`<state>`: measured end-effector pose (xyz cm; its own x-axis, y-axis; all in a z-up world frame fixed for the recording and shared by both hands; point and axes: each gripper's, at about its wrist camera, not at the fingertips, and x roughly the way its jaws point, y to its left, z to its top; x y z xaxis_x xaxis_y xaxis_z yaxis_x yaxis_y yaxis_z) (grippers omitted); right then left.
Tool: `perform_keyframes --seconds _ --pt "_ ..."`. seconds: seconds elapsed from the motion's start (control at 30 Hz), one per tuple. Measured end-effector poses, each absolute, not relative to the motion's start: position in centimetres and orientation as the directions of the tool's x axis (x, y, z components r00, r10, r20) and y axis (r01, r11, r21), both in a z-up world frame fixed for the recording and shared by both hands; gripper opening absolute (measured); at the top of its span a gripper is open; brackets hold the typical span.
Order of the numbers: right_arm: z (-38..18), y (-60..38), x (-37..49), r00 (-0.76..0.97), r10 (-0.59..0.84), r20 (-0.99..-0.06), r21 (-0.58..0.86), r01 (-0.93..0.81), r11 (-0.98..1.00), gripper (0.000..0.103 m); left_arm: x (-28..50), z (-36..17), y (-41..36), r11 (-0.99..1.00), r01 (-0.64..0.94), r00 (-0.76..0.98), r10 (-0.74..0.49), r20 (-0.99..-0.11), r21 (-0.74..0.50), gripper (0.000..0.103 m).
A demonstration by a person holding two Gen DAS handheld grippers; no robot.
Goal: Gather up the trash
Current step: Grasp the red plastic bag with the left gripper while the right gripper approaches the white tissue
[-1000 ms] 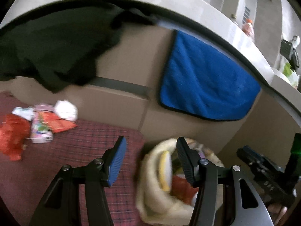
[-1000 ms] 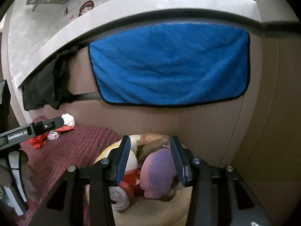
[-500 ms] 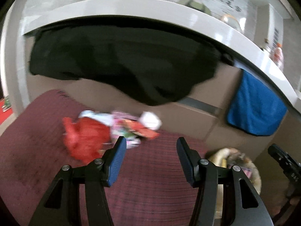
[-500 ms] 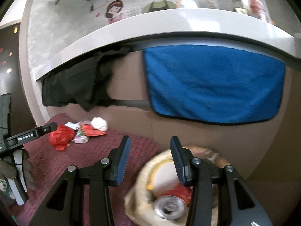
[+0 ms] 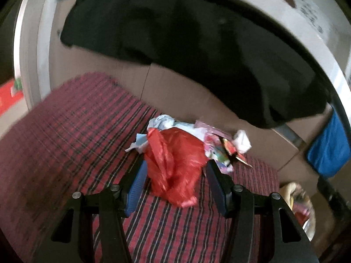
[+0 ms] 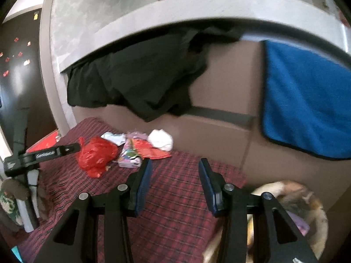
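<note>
Red plastic bag lies crumpled on the red-and-black plaid mat and sits between the spread jaws of the left tool; the blue pads stand just beside the bag on either side without pressing on it, so the left tool is released. Behind the bag, a small heap of trash rests on the same mat: white crumpled paper, a colourful printed wrapper and a pale crumpled sheet. The heap lies near the base of the brown cabinet front.

In the right wrist view, the right tool is also released, with its jaws apart over bare mat and nothing between them. The trash heap is ahead and to its left. A cream-coloured bag holding collected items shows at the lower right. A black cloth and a blue towel hang from the grey tabletop edge above.
</note>
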<state>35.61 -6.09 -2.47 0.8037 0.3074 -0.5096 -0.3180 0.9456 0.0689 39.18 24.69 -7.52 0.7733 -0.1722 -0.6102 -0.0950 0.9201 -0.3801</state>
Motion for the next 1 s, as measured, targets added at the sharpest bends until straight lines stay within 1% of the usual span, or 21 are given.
perform_keyframes --seconds 0.03,0.13,0.27,0.37,0.4,0.5,0.63,0.7,0.83,1.0 --pt "-2.8 -5.4 36.2 0.793 0.314 -0.522 0.067 -0.328 0.942 0.042 40.1 -8.1 25.3 0.905 -0.111 0.765 -0.187 -0.617 -0.411 0.056" --pt "-3.6 -4.1 37.2 0.774 0.319 -0.546 0.061 -0.344 0.937 0.042 42.3 -9.3 25.7 0.884 -0.136 0.739 -0.210 -0.639 -0.448 0.057" --pt "-4.4 -2.9 38.4 0.754 0.318 -0.574 0.055 -0.352 0.934 0.042 43.6 -10.5 25.8 0.851 -0.105 0.710 -0.297 -0.638 -0.514 0.056" --pt "-4.5 -2.3 39.3 0.744 0.323 -0.585 0.060 -0.358 0.932 0.042 43.3 -10.2 25.9 0.852 -0.070 0.701 -0.329 -0.633 -0.520 0.040" --pt "-4.5 -2.0 39.8 0.737 0.331 -0.590 0.068 -0.363 0.929 0.042 42.8 -9.8 26.0 0.863 -0.058 0.701 -0.323 -0.636 -0.502 0.038" --pt "-4.4 -1.0 41.1 0.722 0.353 -0.595 0.090 -0.376 0.922 0.042 40.5 -8.5 26.6 0.873 -0.031 0.716 -0.320 -0.620 -0.486 0.036" --pt "-4.6 1.0 43.1 0.743 0.324 -0.586 0.048 -0.367 0.929 0.042 36.0 -6.4 28.0 0.896 -0.017 0.759 -0.278 -0.589 -0.444 0.036" --pt "-5.1 1.8 44.9 0.756 0.297 -0.584 0.055 -0.328 0.943 0.042 34.4 -5.7 28.7 0.903 -0.026 0.779 -0.251 -0.575 -0.429 0.036" --pt "-6.6 2.6 48.2 0.763 0.277 -0.584 0.143 -0.239 0.960 0.042 32.0 -4.9 30.0 0.922 -0.055 0.814 -0.182 -0.552 -0.384 0.036" --pt "-8.9 3.1 51.0 0.769 0.228 -0.598 0.220 -0.116 0.969 0.042 31.4 -5.3 31.5 0.911 -0.077 0.814 -0.177 -0.553 -0.405 0.036"
